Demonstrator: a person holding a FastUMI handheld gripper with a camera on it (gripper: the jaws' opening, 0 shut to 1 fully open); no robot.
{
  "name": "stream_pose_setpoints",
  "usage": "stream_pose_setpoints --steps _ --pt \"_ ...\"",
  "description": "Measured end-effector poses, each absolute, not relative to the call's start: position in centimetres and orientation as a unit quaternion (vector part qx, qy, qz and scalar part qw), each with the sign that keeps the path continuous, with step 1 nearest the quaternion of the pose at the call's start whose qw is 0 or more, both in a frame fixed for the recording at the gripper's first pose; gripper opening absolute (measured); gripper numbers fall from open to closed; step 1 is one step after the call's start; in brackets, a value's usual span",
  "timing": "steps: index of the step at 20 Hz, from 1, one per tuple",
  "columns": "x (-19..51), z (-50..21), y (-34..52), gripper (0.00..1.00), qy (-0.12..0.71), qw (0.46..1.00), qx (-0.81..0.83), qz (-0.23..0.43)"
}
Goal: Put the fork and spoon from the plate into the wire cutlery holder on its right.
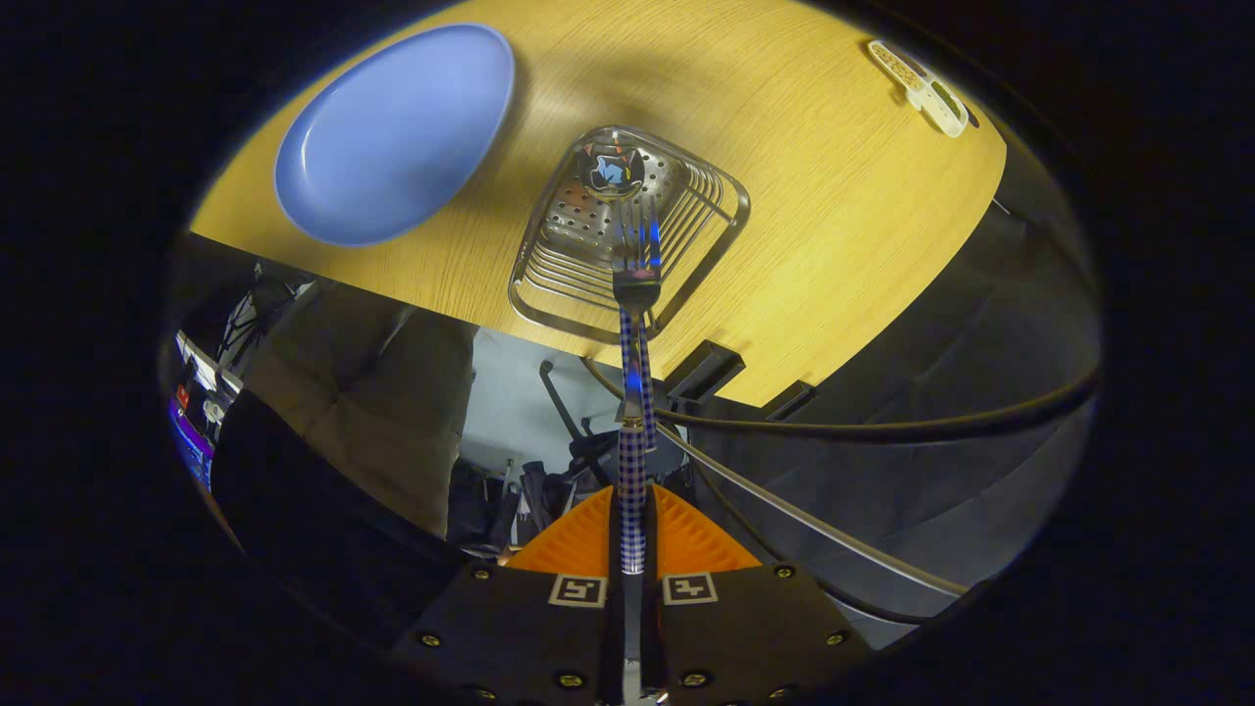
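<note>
My gripper (632, 564) is shut, its orange fingers (574, 544) pressing from both sides on blue-and-white checked handles. The fork (637, 279) and the spoon (610, 169) stick out ahead of the fingers, one lying along the other, heads pointing away. Their heads hang above the wire cutlery holder (549, 284), a metal basket with a perforated bottom on the wooden table. The spoon's bowl is over the holder's far end and the fork's tines over its middle. The blue plate (392, 137) lies empty to the holder's left.
A small white object (922, 88) lies near the table's far right corner. The wooden table (833, 245) ends just behind the holder; black clamps (706, 368) sit on that edge. Cables (882, 427), dark cloth and gear are below it.
</note>
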State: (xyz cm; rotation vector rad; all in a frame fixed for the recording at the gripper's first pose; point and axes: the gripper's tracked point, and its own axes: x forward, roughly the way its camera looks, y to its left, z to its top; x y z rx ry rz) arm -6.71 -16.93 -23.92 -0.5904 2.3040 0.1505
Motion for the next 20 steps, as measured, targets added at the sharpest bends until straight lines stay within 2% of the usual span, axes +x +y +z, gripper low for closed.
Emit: stream_pose_setpoints --steps 11,18,19,20 --pt "-5.0 -24.8 -16.7 0.07 0.921 0.313 -0.22 0.07" --pt "-4.4 -24.6 -16.2 0.16 0.922 0.32 -0.202 0.077" --pt "-4.4 -24.5 -16.3 0.24 0.923 0.32 -0.199 0.078" --pt "-4.6 -24.2 -16.2 0.26 0.924 0.32 -0.195 0.078"
